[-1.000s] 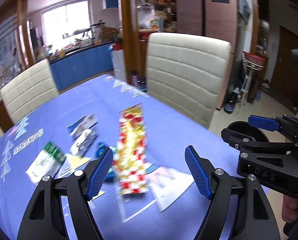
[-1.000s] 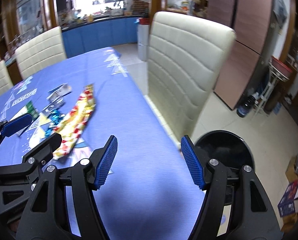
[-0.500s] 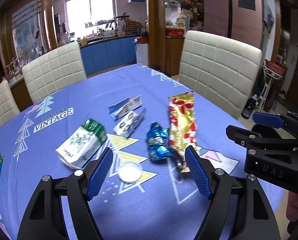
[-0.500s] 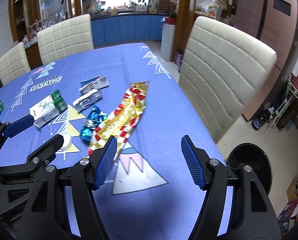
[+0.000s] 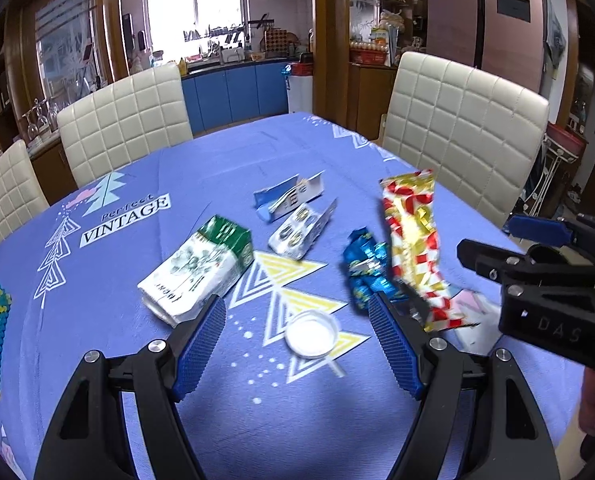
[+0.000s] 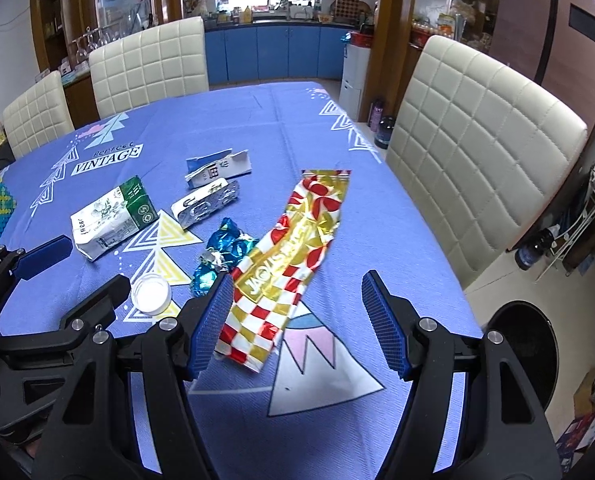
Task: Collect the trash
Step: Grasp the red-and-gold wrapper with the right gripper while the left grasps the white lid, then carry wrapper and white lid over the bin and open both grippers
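Both grippers, left gripper [image 5: 297,344] and right gripper [image 6: 297,320], gape empty as I aim for the long red-and-gold foil wrapper [image 6: 293,256] beside the crumpled blue foil [image 6: 223,254], pinching low across its width.

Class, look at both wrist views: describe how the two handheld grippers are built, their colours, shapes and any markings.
The left gripper and the right gripper are alike: black plastic frames with triangular cut-outs, silver screws, and two fingers faced with blue ribbed pads. Seen from the left view, the right gripper's body bears raised letters "DAS".
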`<state>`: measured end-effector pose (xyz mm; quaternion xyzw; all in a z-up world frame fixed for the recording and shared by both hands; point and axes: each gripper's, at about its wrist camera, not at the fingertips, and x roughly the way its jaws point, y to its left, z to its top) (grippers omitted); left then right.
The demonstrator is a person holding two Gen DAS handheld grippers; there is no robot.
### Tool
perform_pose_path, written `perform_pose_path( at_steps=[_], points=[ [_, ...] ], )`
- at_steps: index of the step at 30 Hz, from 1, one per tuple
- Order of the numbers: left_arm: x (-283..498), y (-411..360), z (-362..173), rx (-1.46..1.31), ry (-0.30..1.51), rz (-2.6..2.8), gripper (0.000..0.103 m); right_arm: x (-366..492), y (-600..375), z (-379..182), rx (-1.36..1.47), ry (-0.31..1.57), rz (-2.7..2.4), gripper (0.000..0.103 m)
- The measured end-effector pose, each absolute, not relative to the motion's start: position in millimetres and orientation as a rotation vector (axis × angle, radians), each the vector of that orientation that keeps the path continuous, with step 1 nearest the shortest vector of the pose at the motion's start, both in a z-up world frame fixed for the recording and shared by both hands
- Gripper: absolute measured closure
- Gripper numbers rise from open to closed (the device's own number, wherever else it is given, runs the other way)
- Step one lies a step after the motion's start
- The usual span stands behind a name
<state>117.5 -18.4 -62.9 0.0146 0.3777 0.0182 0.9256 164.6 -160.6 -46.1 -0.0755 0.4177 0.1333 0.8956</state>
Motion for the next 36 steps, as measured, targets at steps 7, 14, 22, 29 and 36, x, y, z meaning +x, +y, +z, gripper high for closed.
perform_pose_path(
  at_steps=[7, 14, 22, 29, 36],
  points=[
    [119.4, 1.2, -87.0, 0.035, 0.828, 0.057, 0.031, 172.5, -136.0, -69.9, -0.17, 0.913, 0.318, 0.035],
    [127.1, -0.9, -100.6, 0.038, 0.855, -0.014, 0.031, 181.6, -129.3, -93.8, -0.177, 0.953, 0.303, 0.035],
    [150.1, -21.6, -122.8, 0.084, 0.928, -0.051, 0.029, 190.4, -150.4, -109.9, -0.164, 1.013, 0.254, 0.035],
    [157.6, -14.7, -124.6, 0.04, 0.915, -0.045, 0.028, 189.5, -154.9, -115.4, -0.151, 1.008, 0.277, 0.051],
    [159.0, -22.2, -120.4, 0.054, 0.913, -0.083, 0.064, 188.8, -153.4, -110.0, -0.16, 0.999, 0.293, 0.069]
  ],
)
